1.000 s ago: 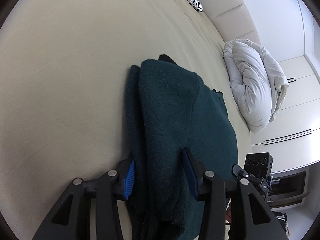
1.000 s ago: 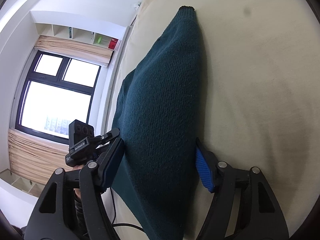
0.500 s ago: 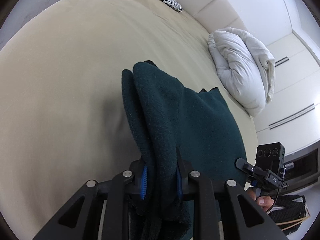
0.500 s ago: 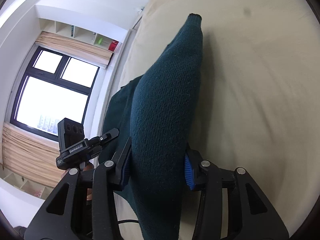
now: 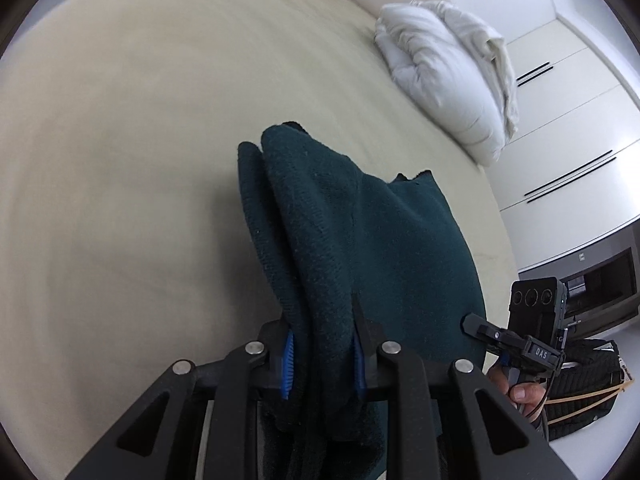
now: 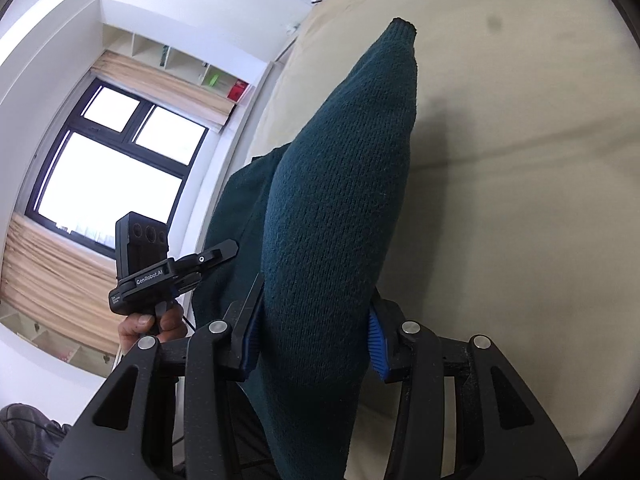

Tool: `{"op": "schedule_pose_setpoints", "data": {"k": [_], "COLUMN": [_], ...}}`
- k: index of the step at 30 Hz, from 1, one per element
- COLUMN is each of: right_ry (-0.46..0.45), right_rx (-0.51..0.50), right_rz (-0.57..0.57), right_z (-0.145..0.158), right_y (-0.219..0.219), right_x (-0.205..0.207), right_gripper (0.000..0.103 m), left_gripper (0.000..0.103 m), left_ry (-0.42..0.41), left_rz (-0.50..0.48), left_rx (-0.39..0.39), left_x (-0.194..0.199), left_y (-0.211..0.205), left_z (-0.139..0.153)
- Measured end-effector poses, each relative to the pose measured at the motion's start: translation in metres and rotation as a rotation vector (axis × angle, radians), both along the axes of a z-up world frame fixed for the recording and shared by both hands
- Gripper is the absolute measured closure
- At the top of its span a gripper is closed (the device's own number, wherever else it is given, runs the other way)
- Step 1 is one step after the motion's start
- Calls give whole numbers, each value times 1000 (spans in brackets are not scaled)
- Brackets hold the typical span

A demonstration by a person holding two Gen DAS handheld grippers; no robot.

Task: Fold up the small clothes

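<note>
Where readable: "GenRobot.AI" on left tool [image 6: 224,250].

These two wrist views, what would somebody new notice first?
A dark teal knit garment fills the middle of both views, clamped in the left gripper and the right gripper above a cream bed. A rolled white duvet lies at the bed's far right edge.

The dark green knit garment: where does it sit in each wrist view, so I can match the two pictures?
Left wrist: the dark green knit garment fills the centre and lower middle, running up from the left gripper, whose jaws pinch it.
Right wrist: it stretches from bottom centre to upper right of centre, clamped by the right gripper.
Shared landmark: the beige bed beneath it.
</note>
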State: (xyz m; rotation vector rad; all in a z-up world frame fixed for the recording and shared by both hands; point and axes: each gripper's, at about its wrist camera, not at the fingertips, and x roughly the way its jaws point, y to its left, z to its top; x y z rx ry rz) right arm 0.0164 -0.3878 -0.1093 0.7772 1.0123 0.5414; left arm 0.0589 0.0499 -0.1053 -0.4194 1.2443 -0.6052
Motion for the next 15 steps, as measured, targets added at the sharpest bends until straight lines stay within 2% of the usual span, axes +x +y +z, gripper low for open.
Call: {"op": "schedule_pose_setpoints", "data": {"k": [2,4,6,10,15], "right_ry": [38,106,110,55,43], "right_rx": [-2,20,101,91,41], "right_rz": [-31,-73,-87,-70,-86], "right_z": [-19,-45,-63,-63,-55], "right_y": [-7,-13,-19,-12,-12], "right_x": [-9,-12,-14,-17,-27], "right_gripper": [62,62,62,61,59], "left_gripper": [77,74,73,72,68], "left_ry": [18,48,78,58,21], "left_rz": [13,40,59,48,79], "left_rx": [37,-37,-85,-65,-45], "left_x": [-2,1,5,10,-3], "left_y": [-4,4,10,5,12], "left_z": [-19,-34,-38,-34,-25]}}
